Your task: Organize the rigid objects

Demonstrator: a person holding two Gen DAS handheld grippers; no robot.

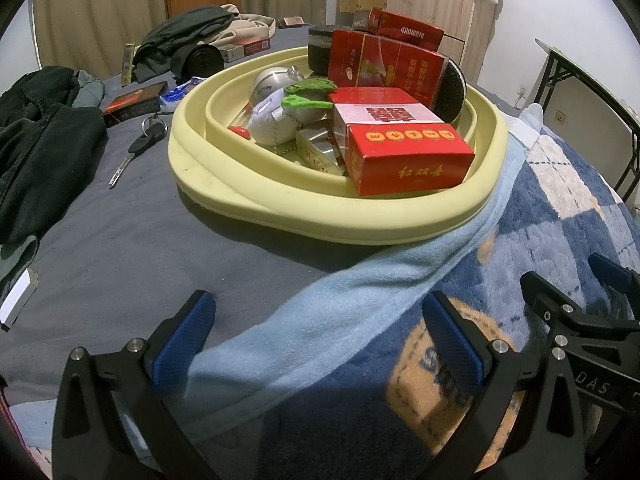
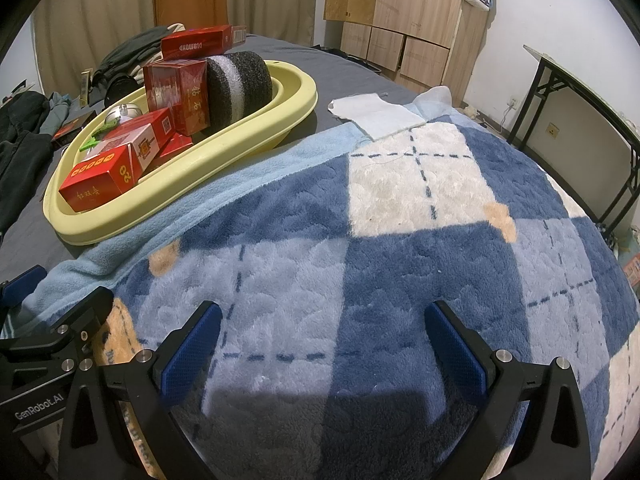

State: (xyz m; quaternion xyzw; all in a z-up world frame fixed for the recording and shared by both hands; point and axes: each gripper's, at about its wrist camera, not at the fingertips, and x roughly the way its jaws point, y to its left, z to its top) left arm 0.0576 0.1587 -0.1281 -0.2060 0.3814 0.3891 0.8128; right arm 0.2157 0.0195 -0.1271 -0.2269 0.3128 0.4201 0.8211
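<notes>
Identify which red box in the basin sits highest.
The red DIAMOND box, perched atop the dark foam roll and another red carton; the remaining boxes lie lower inside the yellow basin.

Two wrist fisheyes, side by side low over a bed, both facing its far end.

The left wrist view looks forward along its open blue-padded left gripper, with the pale yellow oval plastic basin near at 12 o'clock. The right wrist view sits just to its right, over the blue-and-white checked fleece blanket, looking past its right gripper; the basin lies farther off at 10 o'clock. Both views share the basin, the blanket, the wooden wardrobe and each other's gripper at the frame edge.
</notes>
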